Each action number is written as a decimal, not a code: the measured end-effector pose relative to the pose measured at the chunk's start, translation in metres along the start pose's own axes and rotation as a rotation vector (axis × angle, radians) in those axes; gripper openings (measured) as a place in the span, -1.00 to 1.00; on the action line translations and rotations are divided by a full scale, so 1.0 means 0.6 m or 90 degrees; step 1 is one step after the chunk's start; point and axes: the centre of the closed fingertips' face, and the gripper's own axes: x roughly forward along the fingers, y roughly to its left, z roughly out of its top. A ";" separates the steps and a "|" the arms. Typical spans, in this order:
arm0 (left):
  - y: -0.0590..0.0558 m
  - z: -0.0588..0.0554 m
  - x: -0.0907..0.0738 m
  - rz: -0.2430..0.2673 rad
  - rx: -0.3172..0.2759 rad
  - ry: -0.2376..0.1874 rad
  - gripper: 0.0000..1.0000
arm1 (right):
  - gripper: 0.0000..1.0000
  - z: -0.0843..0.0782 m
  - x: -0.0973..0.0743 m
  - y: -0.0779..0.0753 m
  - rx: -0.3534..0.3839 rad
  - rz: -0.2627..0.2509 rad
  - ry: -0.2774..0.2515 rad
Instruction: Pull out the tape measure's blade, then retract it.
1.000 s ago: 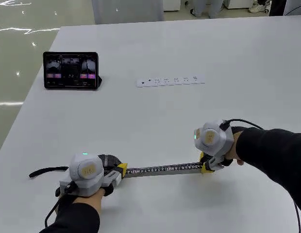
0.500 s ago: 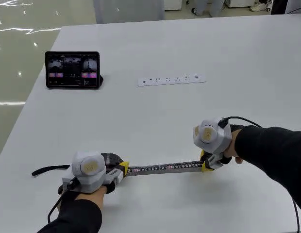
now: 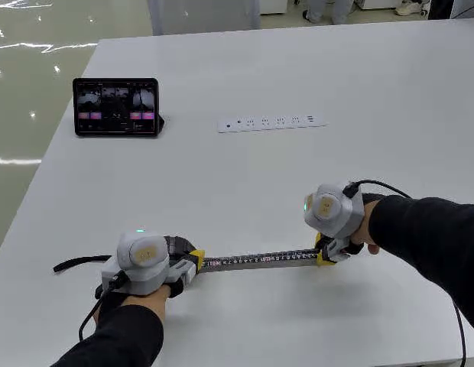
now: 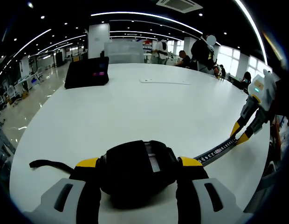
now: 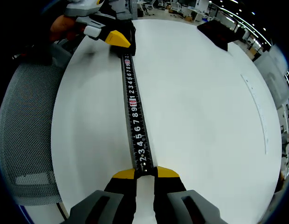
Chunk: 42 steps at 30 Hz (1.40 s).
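Note:
My left gripper (image 4: 140,163) is shut on the black tape measure case (image 4: 137,170), which rests on the white table near the front left (image 3: 178,250). Its dark blade (image 3: 260,260) lies drawn out flat along the table toward the right, numbers up (image 5: 135,121). My right gripper (image 5: 144,173) is shut on the blade's end hook; in the head view it sits at the front right (image 3: 326,258). A black wrist strap (image 3: 73,265) trails left from the case.
A tablet (image 3: 116,107) stands propped at the back left. A white power strip (image 3: 271,121) lies at mid-table. A mesh chair (image 5: 25,135) is beside the table edge. People stand far behind (image 4: 200,49).
The blade looks slightly shorter: my right gripper has come a little left toward the case. The head camera has shifted, so the tablet and strip sit a bit differently.

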 end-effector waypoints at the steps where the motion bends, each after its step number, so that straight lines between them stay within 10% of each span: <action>1: 0.000 0.000 0.000 0.000 0.000 0.001 0.23 | -0.81 0.000 0.000 0.000 0.000 0.000 0.001; 42: 0.001 -0.001 0.003 -0.001 0.000 0.009 0.23 | -0.80 0.011 0.005 0.000 0.003 -0.001 0.012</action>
